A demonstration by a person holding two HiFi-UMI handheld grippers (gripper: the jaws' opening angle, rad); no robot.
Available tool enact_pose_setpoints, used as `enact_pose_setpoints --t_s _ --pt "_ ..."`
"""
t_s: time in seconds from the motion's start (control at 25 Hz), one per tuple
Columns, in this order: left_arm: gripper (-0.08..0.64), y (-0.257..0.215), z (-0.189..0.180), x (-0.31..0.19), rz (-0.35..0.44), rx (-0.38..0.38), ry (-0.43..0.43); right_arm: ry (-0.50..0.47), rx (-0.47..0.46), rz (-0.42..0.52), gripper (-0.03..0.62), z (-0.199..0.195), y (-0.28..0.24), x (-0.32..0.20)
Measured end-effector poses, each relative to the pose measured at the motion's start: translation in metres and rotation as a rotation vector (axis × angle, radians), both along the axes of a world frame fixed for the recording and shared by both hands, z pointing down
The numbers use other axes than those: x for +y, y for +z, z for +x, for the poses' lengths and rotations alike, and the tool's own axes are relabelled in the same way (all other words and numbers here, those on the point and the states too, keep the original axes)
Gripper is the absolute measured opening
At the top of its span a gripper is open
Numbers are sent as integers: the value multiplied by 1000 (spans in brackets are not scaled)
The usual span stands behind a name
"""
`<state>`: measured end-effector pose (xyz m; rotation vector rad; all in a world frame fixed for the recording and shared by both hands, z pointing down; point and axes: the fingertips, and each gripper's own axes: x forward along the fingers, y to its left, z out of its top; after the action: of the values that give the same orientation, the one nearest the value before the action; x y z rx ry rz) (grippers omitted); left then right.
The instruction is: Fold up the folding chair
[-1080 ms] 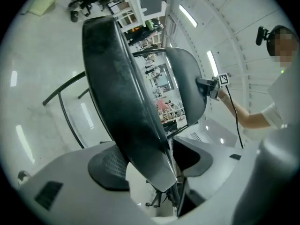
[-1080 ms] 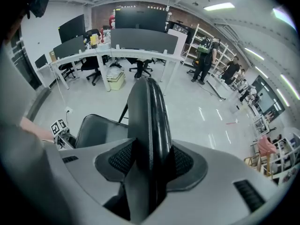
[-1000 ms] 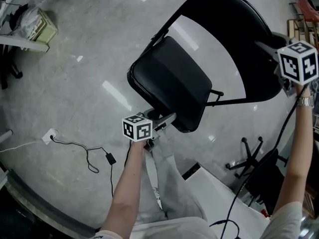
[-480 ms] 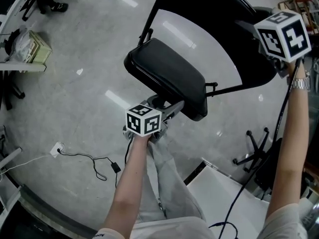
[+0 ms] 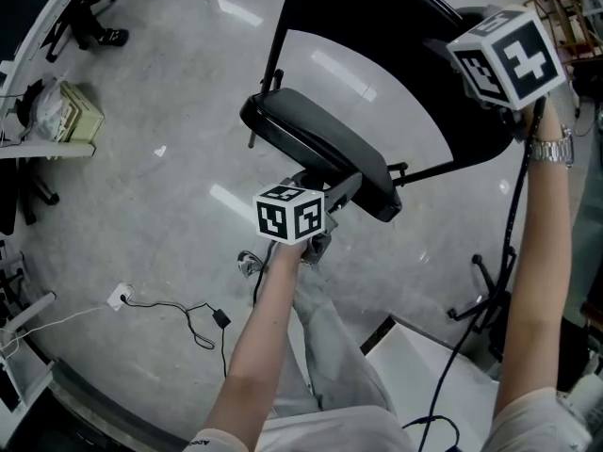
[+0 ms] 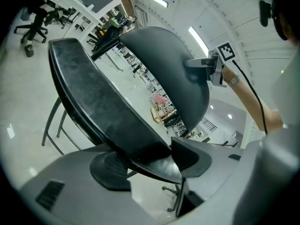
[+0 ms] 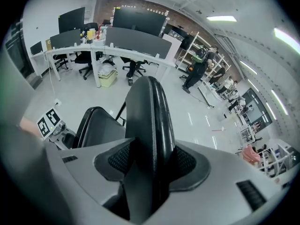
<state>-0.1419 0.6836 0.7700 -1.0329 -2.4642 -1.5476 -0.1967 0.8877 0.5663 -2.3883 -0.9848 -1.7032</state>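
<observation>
The black folding chair stands on the pale floor with its seat (image 5: 320, 144) tilted, front edge raised. My left gripper (image 5: 344, 191) has that front edge between its jaws, one pad under it and one over it, and the jaws are closing. In the left gripper view the seat (image 6: 93, 102) runs up and left from my left gripper (image 6: 150, 161), with the backrest (image 6: 164, 64) behind. My right gripper (image 5: 450, 47) is shut on the top of the curved backrest (image 5: 415, 55). The right gripper view shows the backrest (image 7: 147, 121) edge-on between the jaws of my right gripper (image 7: 150, 163), seat (image 7: 96, 125) below.
A cable with a power adapter (image 5: 188, 314) lies on the floor at lower left. An office chair base (image 5: 480, 290) and a white box (image 5: 424, 365) sit at lower right. White desks with monitors (image 7: 93, 46) and some people (image 7: 197, 64) stand farther off.
My left gripper has risen with the seat's front edge, and the seat has tipped up toward the backrest. My right gripper has shifted a little with the backrest.
</observation>
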Motion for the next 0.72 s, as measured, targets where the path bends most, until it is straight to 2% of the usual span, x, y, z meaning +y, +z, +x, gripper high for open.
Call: enact_pose_setpoints --t_s 0.28,0.44,0.72 --pt "273 -10 -13 29 41 -8 -8 -1 -18 -2 202 -8 -8 22" --pt "277 -13 -18 47 45 1 -9 3 -26 -18 204 -7 -11 28" --pt "284 -16 -40 90 96 21 -15 11 -29 -21 204 -17 -13 49"
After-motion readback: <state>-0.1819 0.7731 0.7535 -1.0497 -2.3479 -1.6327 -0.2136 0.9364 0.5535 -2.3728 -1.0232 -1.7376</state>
